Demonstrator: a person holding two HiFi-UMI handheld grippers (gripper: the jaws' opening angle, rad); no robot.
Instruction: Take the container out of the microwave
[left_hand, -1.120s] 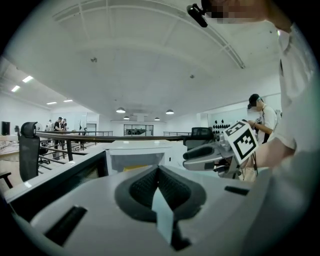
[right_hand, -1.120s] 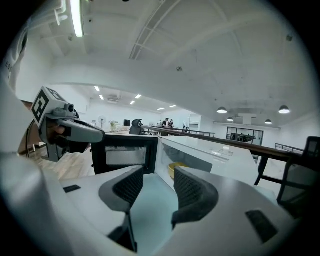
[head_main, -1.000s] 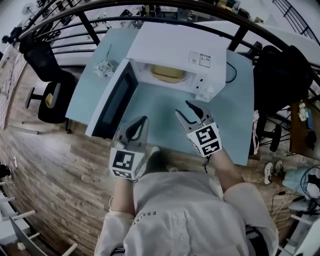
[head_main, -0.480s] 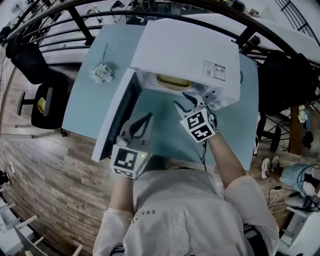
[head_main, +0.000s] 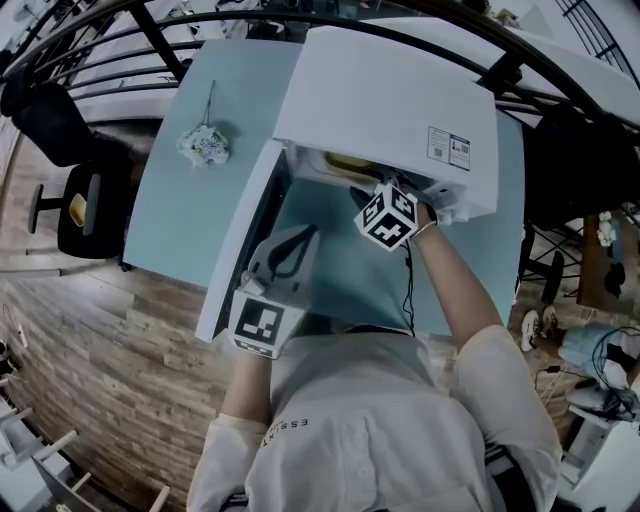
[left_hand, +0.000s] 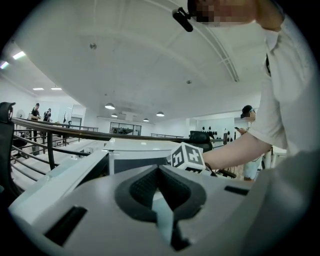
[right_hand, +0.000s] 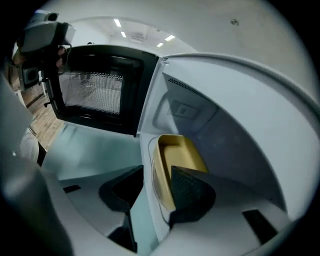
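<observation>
Spreading across most of the head view, the pale blue table carries a white microwave whose door hangs open toward the person's left. Inside the microwave sits the container, shallow and yellow, resting on the microwave's floor. From above, only a sliver of it shows under the roof. Its long axis runs straight away from the right gripper, deeper inside, so its short near end faces the opening.

The right gripper is by far the nearer of the two, reaching in at the mouth of the microwave. Its jaws are spread, and the container's near left wall stands in the gap between them, one pad outside that wall and the other over the container's inside. Whether either pad touches the wall I cannot tell. By my reading the grasp is lined up but not yet made. The next move seems to call for closing on that wall and drawing straight back along the long axis, with the low roof leaving little room to lift.

The left gripper hangs over the table beside the open door, well apart from the container, its jaws pressed together on nothing.
</observation>
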